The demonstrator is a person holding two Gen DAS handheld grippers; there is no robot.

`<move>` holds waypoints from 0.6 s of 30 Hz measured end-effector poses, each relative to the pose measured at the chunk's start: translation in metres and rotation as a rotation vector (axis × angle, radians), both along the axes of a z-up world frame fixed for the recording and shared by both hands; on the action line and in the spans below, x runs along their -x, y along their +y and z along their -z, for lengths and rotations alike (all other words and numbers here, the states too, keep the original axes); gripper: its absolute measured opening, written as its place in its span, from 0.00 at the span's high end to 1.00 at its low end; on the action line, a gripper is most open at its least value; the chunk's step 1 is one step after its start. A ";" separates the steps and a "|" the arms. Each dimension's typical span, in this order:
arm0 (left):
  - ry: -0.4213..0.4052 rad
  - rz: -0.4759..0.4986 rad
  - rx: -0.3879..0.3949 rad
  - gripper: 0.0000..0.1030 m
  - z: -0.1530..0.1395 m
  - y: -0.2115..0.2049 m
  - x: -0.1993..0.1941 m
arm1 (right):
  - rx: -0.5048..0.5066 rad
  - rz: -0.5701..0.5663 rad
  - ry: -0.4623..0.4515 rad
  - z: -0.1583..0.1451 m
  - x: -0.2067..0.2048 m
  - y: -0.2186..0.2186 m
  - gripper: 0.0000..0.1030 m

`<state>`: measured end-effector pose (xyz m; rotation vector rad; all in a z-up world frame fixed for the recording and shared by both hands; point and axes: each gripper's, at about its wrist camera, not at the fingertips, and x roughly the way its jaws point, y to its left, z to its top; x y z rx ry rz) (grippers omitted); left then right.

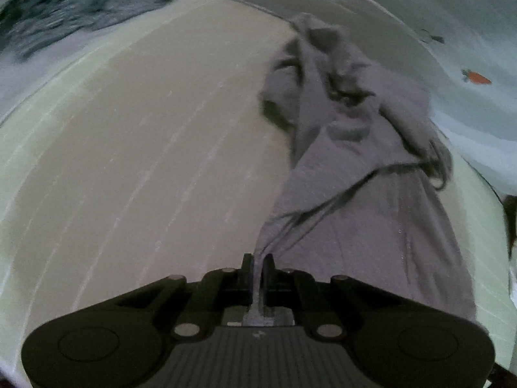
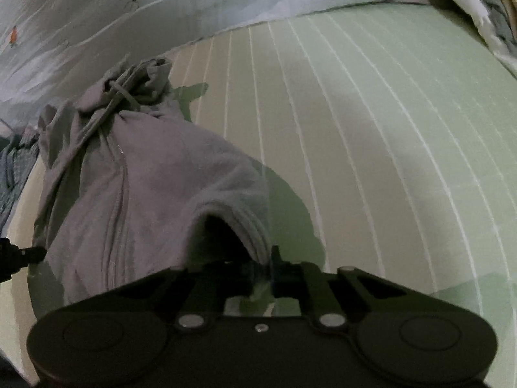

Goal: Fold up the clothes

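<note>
Leftmost, dark patterned bedding (image 1: 74, 3) bunched at the far edge of the bed (image 1: 145, 148), its pale green sheet ruled with thin white lines. Nearer, left tool (image 1: 257, 270) pinched tight on a corner of the grey zip hoodie (image 1: 371, 194), cloth drawn up taut between both fingers. Hoodie spread across the sheet from that corner away toward the hood (image 1: 320, 51), crumpled at the far end, drawstring trailing over the front. Behind it, a pale blanket (image 1: 436, 9) printed with small orange carrots. Further right, right tool (image 2: 262, 266) at the hem, fingers close together around the ribbed edge, which arches up into a dark tunnel; grip itself partly shadowed, though cloth sits between the fingers. Rightmost, bare striped sheet, then more heaped bedding (image 2: 484, 9).
</note>
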<state>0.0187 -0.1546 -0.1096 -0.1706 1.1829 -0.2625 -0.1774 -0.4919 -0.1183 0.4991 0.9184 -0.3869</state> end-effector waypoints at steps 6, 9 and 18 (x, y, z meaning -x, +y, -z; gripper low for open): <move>-0.084 -0.012 -0.047 0.75 -0.020 0.003 -0.003 | 0.049 0.007 -0.036 -0.017 0.007 0.007 0.35; -0.126 -0.019 -0.070 0.49 -0.030 0.004 -0.004 | 0.090 0.016 -0.065 -0.027 0.008 0.009 0.07; -0.129 0.059 -0.143 0.31 -0.021 -0.034 -0.044 | 0.168 0.008 0.038 -0.041 -0.017 -0.009 0.00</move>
